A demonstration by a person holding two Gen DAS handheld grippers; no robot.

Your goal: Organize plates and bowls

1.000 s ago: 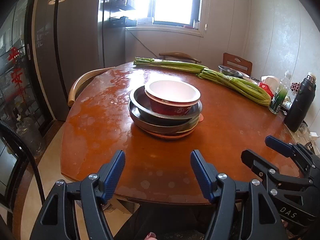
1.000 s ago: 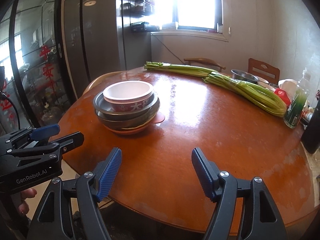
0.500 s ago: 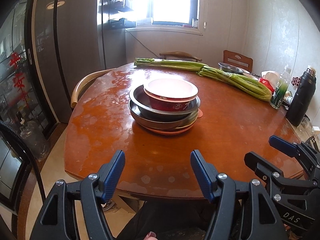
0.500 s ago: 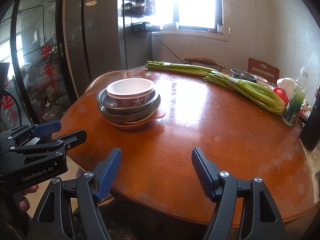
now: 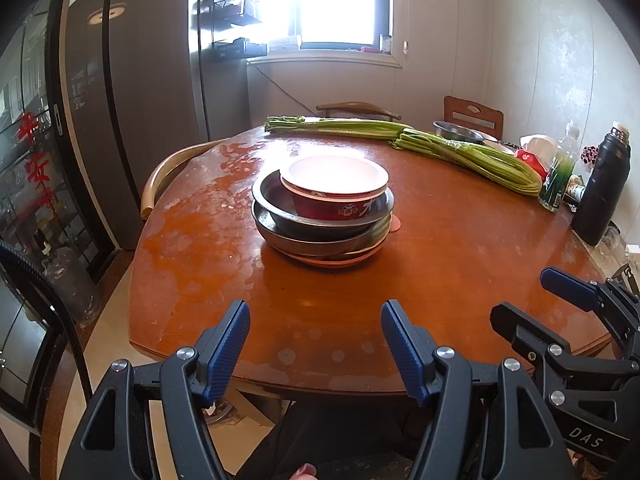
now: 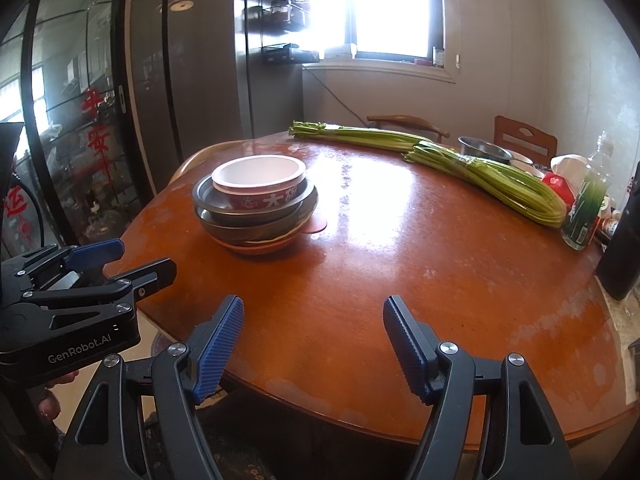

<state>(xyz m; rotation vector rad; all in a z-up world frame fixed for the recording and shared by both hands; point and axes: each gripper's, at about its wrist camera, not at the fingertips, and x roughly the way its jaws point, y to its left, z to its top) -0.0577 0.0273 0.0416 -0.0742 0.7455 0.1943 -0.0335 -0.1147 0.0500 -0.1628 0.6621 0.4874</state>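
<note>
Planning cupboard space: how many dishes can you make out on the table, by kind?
Red-and-white bowl: 1
Stacked steel basins: 2
Far steel bowl: 1
Orange bottom dish: 1
Total: 5, at least; the stack's lower layers are unclear.

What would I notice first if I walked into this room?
Probably the tower of dishes near the middle of the round wooden table: a red and white bowl sitting on top of nested metal bowls. Behind it, long green stalks lie across the far side.
</note>
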